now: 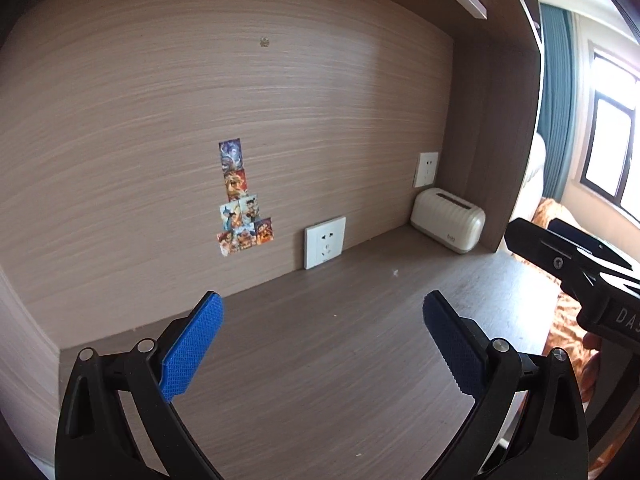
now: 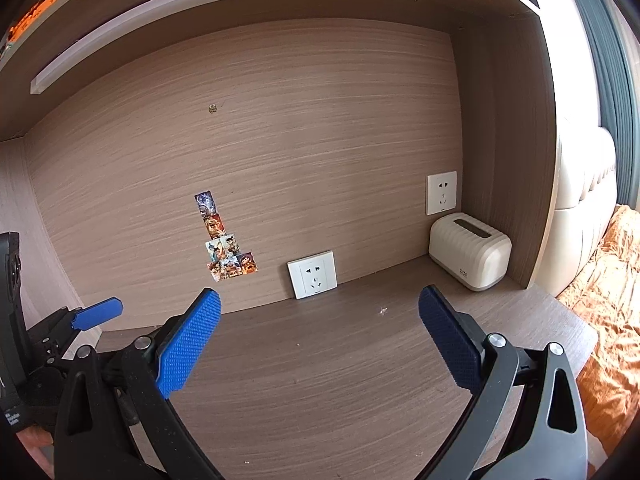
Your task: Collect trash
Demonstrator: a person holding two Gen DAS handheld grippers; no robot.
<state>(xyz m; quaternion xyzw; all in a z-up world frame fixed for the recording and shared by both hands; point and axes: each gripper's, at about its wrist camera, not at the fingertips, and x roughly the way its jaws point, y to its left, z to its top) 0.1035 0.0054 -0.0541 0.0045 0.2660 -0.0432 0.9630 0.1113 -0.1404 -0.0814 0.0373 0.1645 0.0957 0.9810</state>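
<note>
My left gripper [image 1: 322, 304] is open and empty above a brown wooden desk [image 1: 320, 360]. My right gripper [image 2: 320, 300] is open and empty above the same desk [image 2: 320, 380]. A tiny white scrap [image 1: 396, 273] lies on the desk toward the back; it also shows in the right wrist view [image 2: 383, 311]. The right gripper's black body [image 1: 576, 264] shows at the right edge of the left wrist view. The left gripper's blue fingertip [image 2: 96, 314] shows at the left of the right wrist view.
A cream ribbed tissue box [image 2: 470, 252] stands in the back right corner of the desk, also in the left wrist view [image 1: 448, 220]. Two white wall sockets [image 2: 313, 274] [image 2: 441, 193] and stickers [image 2: 224, 240] are on the back panel. An orange blanket [image 2: 608, 300] lies right of the desk.
</note>
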